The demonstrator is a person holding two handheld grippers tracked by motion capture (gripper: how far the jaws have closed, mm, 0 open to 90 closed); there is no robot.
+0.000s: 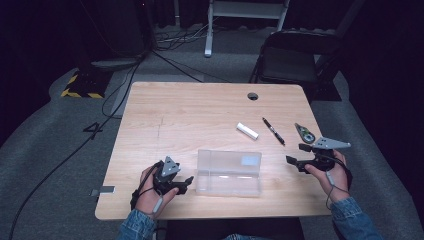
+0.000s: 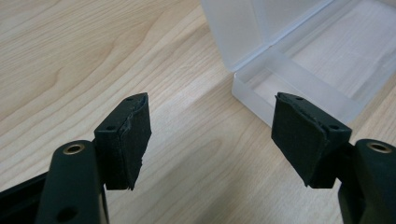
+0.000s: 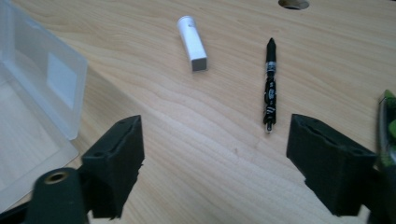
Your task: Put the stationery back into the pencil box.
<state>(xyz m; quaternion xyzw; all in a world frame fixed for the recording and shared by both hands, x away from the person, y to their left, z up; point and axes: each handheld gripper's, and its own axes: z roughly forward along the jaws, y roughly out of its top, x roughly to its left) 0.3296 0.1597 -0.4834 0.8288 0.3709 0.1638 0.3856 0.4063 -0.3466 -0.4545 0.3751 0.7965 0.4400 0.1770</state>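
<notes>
A clear plastic box (image 1: 229, 172) lies open near the front of the wooden table (image 1: 190, 115), its lid standing up at the back. My left gripper (image 1: 187, 183) sits just left of the box, jaws open with nothing between them. In the left gripper view the left gripper (image 2: 212, 140) faces the box's near corner (image 2: 299, 60). My right gripper (image 1: 295, 154) hovers right of the box, open and empty. In the right gripper view the right gripper (image 3: 215, 163) looks at a black pen (image 3: 270, 88), a white cap-like tube (image 3: 192, 43) and the box lid (image 3: 37, 93).
The white tube (image 1: 247, 131) and black pen (image 1: 273, 131) lie right of centre, with a green and grey tool (image 1: 304, 133) beside the right hand, also seen as green tool (image 3: 387, 121). A cable hole (image 1: 253, 96) is at the back. A folding chair (image 1: 290, 60) stands behind the table.
</notes>
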